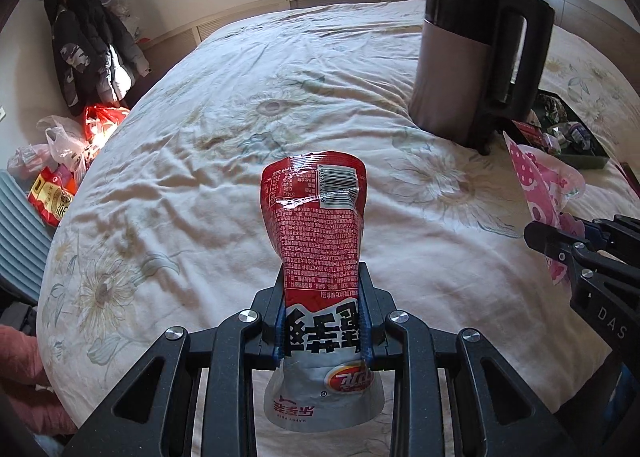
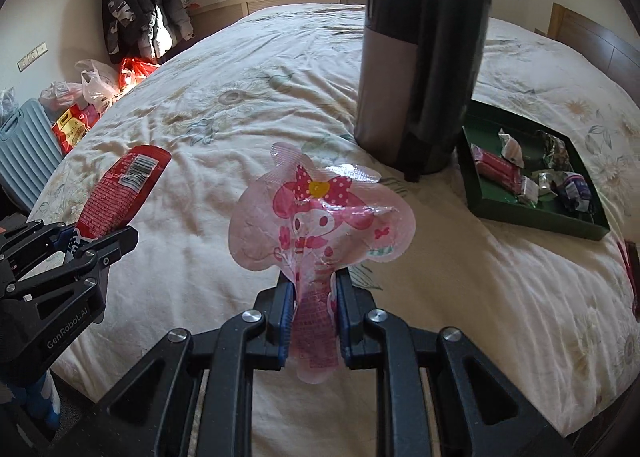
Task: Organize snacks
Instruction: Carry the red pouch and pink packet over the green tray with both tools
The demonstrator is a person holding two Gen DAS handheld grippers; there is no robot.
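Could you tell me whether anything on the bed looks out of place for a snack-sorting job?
Yes: a tall dark kettle stands upright on the bedspread, beside the green tray of snacks. It is an appliance, not a snack, and looks odd on soft bedding.

Open bedspread (image 2: 224, 129) is seen left and near. The far right is blocked by the kettle (image 2: 420, 69), apparently touching the tray (image 2: 532, 221).

Left hand-held gripper (image 1: 324, 321): jaws clamped on red snack packet (image 1: 316, 225), pointing 12 o'clock.
Right hand-held gripper (image 2: 312, 317): jaws clamped on pink character packet (image 2: 320, 217), pointing 12 o'clock.
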